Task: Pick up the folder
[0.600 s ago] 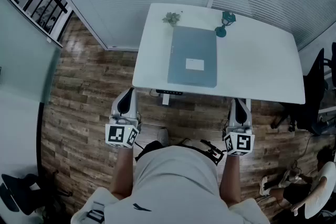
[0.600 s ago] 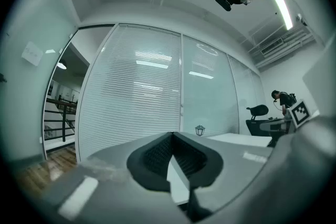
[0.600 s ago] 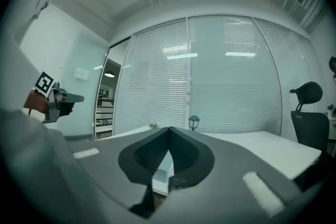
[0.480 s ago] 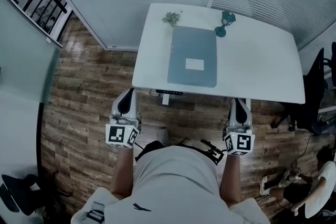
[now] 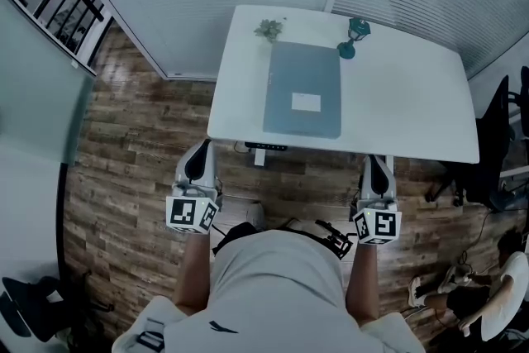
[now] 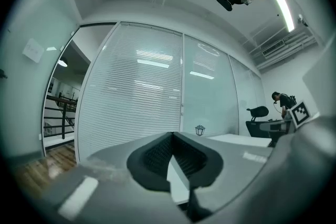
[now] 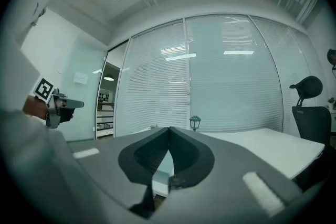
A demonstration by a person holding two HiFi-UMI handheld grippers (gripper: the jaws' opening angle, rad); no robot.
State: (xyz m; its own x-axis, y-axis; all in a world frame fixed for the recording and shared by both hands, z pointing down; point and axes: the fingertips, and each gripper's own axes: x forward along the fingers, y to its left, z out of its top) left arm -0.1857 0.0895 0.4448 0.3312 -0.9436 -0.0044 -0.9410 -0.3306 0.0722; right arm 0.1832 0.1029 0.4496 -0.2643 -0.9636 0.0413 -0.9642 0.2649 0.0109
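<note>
A grey-blue folder with a small white label lies flat on the white table, towards its left half. My left gripper hangs in front of the table's near edge at its left corner, jaws shut and empty. Level with it, my right gripper sits short of the near edge further right, also shut on nothing. Both point level towards the table. In the left gripper view the gripper has its tips together; the right gripper shows the same in its own view. Neither touches the folder.
A small teal lantern and a little plant stand at the table's far edge behind the folder. Blinds cover glass walls behind. A black office chair stands right of the table, and a seated person is at the lower right.
</note>
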